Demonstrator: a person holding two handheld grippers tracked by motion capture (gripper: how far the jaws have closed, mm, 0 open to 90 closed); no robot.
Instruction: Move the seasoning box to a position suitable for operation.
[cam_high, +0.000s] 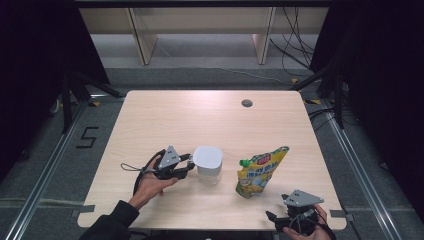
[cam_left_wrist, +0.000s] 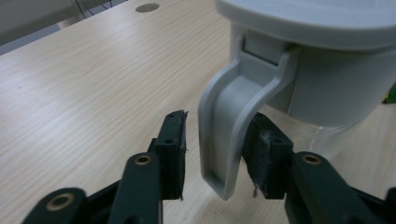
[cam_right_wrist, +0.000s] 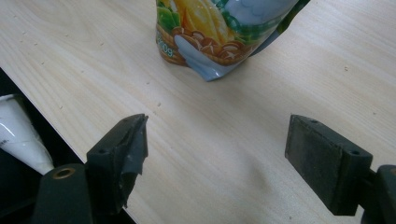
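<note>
A small jug (cam_high: 207, 164) with a pale grey lid (cam_left_wrist: 317, 18) stands near the middle of the table's front half. Its curved grey handle (cam_left_wrist: 233, 107) points left, between the jaws of my left gripper (cam_high: 191, 162) (cam_left_wrist: 217, 140). The right pad (cam_left_wrist: 266, 154) lies against the handle, while the left pad (cam_left_wrist: 175, 149) stands a small gap away from it. A yellow and green spouted pouch (cam_high: 260, 172) (cam_right_wrist: 219, 32) lies to the right of the jug. My right gripper (cam_high: 278, 209) (cam_right_wrist: 217, 135) sits at the front right edge, open wide, its jaws towards the pouch's bottom with bare wood between them.
The light wooden table (cam_high: 200, 120) has a round cable hole (cam_high: 246, 103) (cam_left_wrist: 147, 7) at the back right. A white cone-shaped thing (cam_right_wrist: 18, 135) shows below the table's front edge. Metal rails and cables lie on the floor around the table.
</note>
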